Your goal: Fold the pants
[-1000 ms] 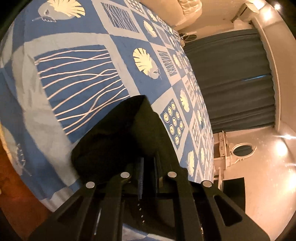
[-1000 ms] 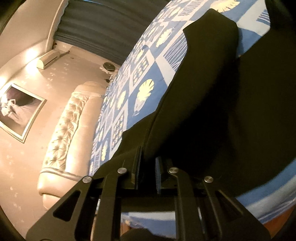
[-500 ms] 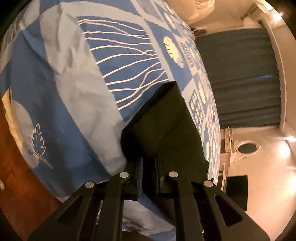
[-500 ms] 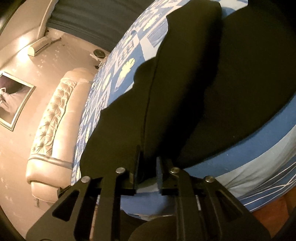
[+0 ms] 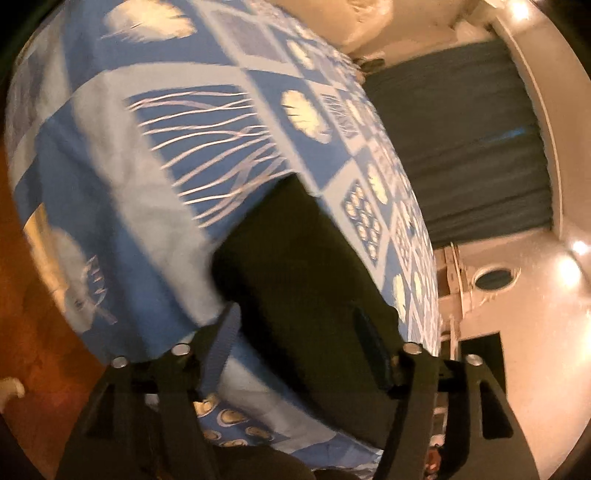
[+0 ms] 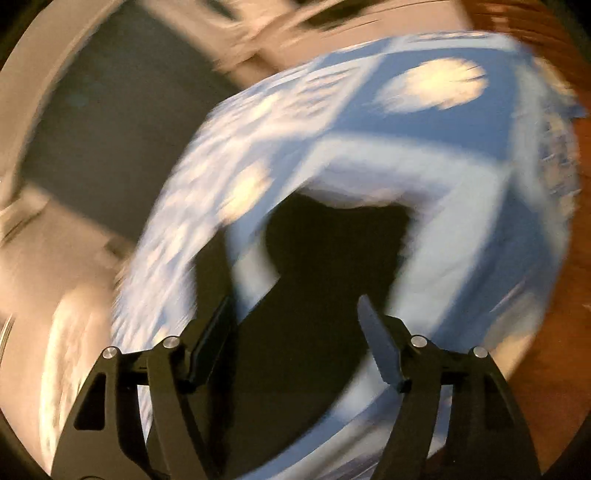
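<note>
Black pants [image 5: 306, 280] lie folded on the blue patterned bedspread [image 5: 129, 155], near the bed's edge. In the left wrist view my left gripper [image 5: 295, 317] hangs just over the near end of the pants. Its jaws are opening and stand wide, with the cloth lying loose below them and no pad pressing on it. The right wrist view is heavily blurred. There the pants [image 6: 332, 266] show as a dark shape ahead of my right gripper [image 6: 295, 306], whose jaws are also opening, clear of the cloth.
The bedspread [image 6: 424, 155] drops over the bed's edge to a wooden floor [image 5: 26, 295]. A dark curtain [image 5: 461, 147], a cream headboard [image 5: 369, 18] and a small white stand [image 5: 458, 288] line the far side of the room.
Both grippers were shut on the black cloth and have now let it go, jaws wide. The right gripper swung fast sideways and rolled, blurring its view. The left one shifted slightly.
</note>
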`<state>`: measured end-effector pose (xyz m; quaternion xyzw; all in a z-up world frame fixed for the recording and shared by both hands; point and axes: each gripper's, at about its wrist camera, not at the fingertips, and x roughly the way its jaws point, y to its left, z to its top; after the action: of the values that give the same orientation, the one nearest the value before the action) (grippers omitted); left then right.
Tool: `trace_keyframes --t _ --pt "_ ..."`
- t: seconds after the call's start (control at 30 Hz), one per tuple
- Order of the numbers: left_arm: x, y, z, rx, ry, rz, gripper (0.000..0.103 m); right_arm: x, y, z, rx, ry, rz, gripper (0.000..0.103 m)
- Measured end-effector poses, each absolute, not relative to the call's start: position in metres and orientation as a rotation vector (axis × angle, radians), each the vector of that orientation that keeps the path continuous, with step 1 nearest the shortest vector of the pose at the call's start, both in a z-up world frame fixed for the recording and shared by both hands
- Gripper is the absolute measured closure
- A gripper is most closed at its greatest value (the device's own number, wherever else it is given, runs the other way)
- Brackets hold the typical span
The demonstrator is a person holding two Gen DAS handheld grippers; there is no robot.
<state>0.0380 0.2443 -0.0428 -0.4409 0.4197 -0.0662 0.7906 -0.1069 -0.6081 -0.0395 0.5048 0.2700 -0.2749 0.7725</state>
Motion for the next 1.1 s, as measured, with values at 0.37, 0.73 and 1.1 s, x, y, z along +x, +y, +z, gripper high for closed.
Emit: trace_keyframes --t 0.37,0.73,1.1 --pt "0.096 0.14 -0.041 -0.786 0.964 -0.257 0.036 -0.088 -0.644 -0.083 1.167 0.653 -0.527 0.042" --pt "0.102 0.095 -0.052 -0.771 1.038 -0.255 0.028 -0.11 -0.659 -0.067 1.118 0.625 -0.458 0.097" --pt "0.099 0.094 -0.054 -0.72 1.063 -0.236 0.028 -0.139 -0.667 -0.088 1.19 0.668 -0.509 0.092"
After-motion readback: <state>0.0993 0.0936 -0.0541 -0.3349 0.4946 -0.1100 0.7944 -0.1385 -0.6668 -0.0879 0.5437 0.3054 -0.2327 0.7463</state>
